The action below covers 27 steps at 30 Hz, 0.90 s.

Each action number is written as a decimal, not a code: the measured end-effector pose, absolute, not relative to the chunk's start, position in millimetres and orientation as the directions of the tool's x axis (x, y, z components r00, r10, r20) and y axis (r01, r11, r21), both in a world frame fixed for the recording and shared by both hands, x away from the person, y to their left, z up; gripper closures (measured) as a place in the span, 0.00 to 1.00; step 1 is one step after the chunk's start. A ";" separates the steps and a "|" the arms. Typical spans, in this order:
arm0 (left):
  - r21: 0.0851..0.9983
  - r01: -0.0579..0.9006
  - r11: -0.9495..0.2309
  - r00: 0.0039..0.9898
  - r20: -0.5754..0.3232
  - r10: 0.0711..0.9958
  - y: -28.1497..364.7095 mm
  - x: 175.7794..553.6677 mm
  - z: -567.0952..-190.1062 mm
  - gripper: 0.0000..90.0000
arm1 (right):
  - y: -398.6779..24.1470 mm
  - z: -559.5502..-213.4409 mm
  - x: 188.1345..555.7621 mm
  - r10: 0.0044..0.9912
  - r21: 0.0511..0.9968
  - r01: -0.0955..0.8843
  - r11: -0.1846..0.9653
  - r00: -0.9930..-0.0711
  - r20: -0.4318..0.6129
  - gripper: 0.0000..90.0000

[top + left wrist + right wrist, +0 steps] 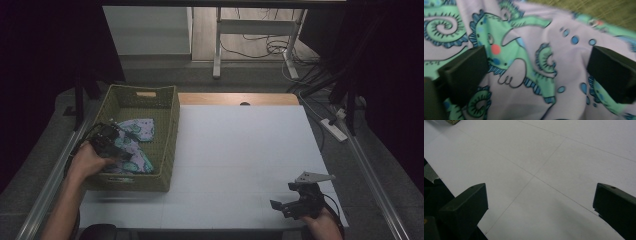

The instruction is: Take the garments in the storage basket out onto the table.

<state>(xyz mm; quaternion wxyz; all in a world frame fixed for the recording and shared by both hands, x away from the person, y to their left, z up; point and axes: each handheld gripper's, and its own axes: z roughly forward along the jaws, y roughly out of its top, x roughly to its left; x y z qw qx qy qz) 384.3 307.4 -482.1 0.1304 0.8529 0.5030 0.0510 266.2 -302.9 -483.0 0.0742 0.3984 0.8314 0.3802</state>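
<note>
**Left gripper over the patterned cloth in the basket, right gripper idle at the worktop's near edge**

A woven olive-green basket [170, 125] sits at the left side of the white worktop [240, 150], its far wall bearing a slot handle. Inside it lies a crumpled cloth [137, 131], pale lilac with green and blue cartoon creatures, curls and dots. It covers much of the basket floor, from the middle toward the near right corner.

The left hand [90, 160] reaches into the basket from the near left and holds the left gripper [107, 137] low over the cloth. In the left gripper view the cloth [529, 62] spreads across the frame, with a strip of the basket's weave at the upper right. The two black jaws stand wide apart, one at each side of the frame, with the printed fabric showing plainly between them. Nothing is pinched; whether the jaw tips touch the fabric cannot be told.

The right gripper [287, 204] rests at the near right corner of the worktop, held by the right hand [322, 220], well apart from the basket. Its grey three-cornered plate sits on top. In the right gripper view its jaws are likewise spread wide over bare white worktop [549, 165] crossed by faint seam lines, and they hold nothing. A corner of the basket [452, 121] peeks in at the top left of that view.
</note>
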 end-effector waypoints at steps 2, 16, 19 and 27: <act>0.257 0.847 -0.466 0.488 -0.026 0.872 306.4 384.5 -483.2 0.14 | -302.9 -483.1 266.2 0.719 0.692 0.606 0.391 -0.671 0.181 0.00; 0.390 0.828 -0.403 0.472 -0.099 0.876 310.8 379.9 -466.9 0.94 | -302.9 -483.1 266.4 0.719 0.693 0.607 0.389 -0.670 0.183 0.00; 0.464 0.820 -0.335 0.446 -0.150 0.882 314.2 376.6 -450.9 0.94 | -302.9 -483.2 266.6 0.719 0.692 0.608 0.389 -0.670 0.184 0.00; 0.631 0.734 -0.250 0.490 -0.237 0.839 318.5 367.0 -407.7 0.95 | -302.9 -483.0 266.3 0.721 0.693 0.607 0.389 -0.669 0.182 0.00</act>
